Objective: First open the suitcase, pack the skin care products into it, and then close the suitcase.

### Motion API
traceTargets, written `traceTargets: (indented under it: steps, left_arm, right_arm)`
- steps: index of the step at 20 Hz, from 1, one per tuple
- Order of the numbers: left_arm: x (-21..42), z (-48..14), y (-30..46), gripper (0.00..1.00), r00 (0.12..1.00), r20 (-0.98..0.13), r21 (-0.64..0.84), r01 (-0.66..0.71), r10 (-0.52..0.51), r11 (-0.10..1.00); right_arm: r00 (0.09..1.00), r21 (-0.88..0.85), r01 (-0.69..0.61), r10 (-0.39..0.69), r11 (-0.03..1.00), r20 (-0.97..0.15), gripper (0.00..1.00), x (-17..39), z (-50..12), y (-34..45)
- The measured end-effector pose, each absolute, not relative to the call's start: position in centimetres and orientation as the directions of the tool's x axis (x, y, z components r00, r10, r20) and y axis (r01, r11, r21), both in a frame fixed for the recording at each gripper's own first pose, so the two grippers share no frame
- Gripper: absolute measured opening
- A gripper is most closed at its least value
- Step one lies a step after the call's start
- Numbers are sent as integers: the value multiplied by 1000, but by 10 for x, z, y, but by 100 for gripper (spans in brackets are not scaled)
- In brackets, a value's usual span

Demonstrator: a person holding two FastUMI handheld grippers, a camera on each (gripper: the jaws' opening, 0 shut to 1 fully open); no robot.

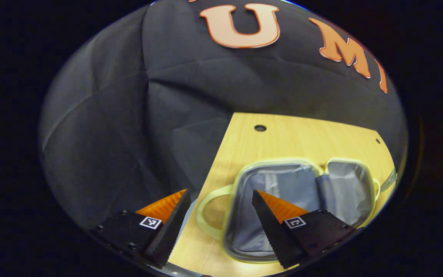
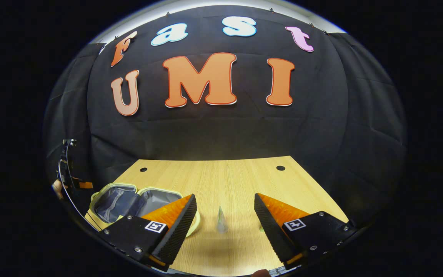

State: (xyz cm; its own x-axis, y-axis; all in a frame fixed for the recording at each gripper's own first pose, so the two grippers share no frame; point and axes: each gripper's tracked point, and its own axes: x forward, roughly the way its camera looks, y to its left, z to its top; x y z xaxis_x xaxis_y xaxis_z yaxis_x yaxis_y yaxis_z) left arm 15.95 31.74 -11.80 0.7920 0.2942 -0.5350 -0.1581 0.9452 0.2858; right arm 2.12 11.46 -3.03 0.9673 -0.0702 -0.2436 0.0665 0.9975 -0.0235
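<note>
A: Starting nearest the right gripper view's camera, what was there?

B: The right gripper (image 2: 225, 213) hung over the table (image 2: 240, 177) with its jaws spread wide and nothing between them. Just beyond the gap stood one small clear tube (image 2: 220, 221), upright on its broad end and tapering to a point, touching neither finger. A speck of something pale green peeked out beside the right finger; I could not tell what it was.

A: And the suitcase?

B: One suitcase (image 2: 137, 200), pale yellow-green with a grey lining, lay opened flat to the left, both halves up. The gripper's left finger hid its near right edge.

A: Anything past it?

B: At the far left edge, the other device with a thin cable and part of a hand (image 2: 57, 188). On the table's far side, two round holes, then the black cloth wall.

A: The left gripper view?

B: The left gripper (image 1: 220, 198) was likewise spread apart, holding nothing, above the suitcase (image 1: 283, 184). Its right finger covered part of the nearer half; the looped handle (image 1: 206, 211) showed between the fingers. Two halves counted again, both with nothing visible on the grey lining. Beyond, two holes again and the wall.
</note>
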Motion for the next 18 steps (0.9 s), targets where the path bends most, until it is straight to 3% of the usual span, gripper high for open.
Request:
traceTargets:
  steps: [5, 6, 8, 9, 10, 13, 18]
  left_arm:
    - [173, -56, 202, 99, 906, -360, 263, -132, 224, 956]
    - [169, -49, 175, 99, 922, -326, 259, -124, 207, 958]
    - [167, -47, 110, 100, 947, -288, 233, -75, 143, 969]
    - [164, -50, 75, 100, 955, -276, 224, -46, 108, 974]
    - [164, -55, 38, 100, 961, -273, 216, 11, 50, 976]
    - [168, -78, -62, 100, 959, -268, 189, 142, -88, 972]
    - [165, -138, -184, 99, 933, -278, 176, 285, -230, 942]
  right_arm:
    - [971, -32, 39, -46, 999, -234, 96, 35, -29, 92]
    - [971, -37, 35, -43, 999, -234, 100, 37, -31, 85]
    - [970, -47, 25, -35, 999, -241, 95, 39, -36, 68]
    - [969, -55, 24, -37, 998, -244, 100, 40, -39, 57]
    - [968, -65, 27, -43, 998, -248, 96, 40, -42, 45]
    - [960, -52, 31, -44, 998, -278, 95, 42, -56, 9]
    - [940, -45, 78, -89, 996, -328, 95, 41, -74, -62]
